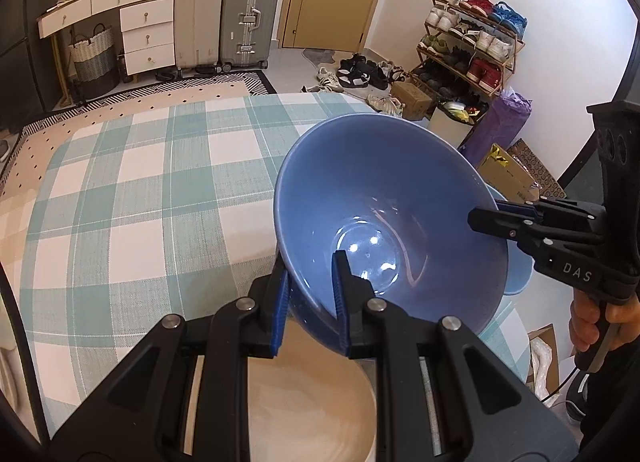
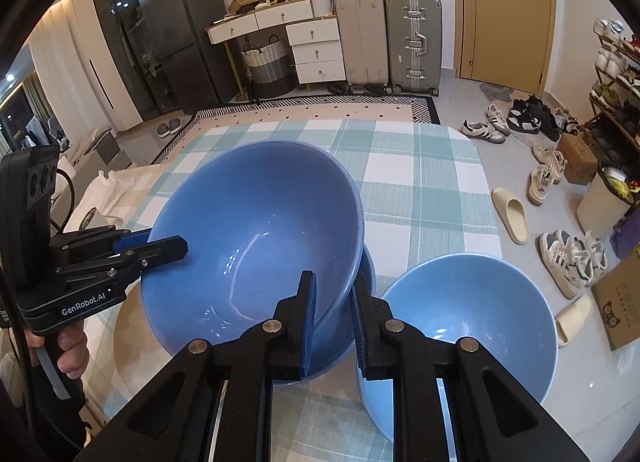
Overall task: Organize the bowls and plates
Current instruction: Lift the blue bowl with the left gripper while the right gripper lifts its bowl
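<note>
Both grippers, left point(image 1: 310, 294) and right point(image 2: 332, 314), clamped opposite rims of the tilted dark blue bowl point(image 2: 256, 238), left of a lighter bowl point(image 2: 468, 326).

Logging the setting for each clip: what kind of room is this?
Most likely a lived-in home, an entry or living area. A shoe rack stands by the door, suitcases line the wall, and a checked tablecloth covers the table.

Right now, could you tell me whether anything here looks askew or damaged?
The large glossy blue bowl is tilted, pinched at opposite rims by the left gripper and right gripper; no cracks or spills visible.
</note>
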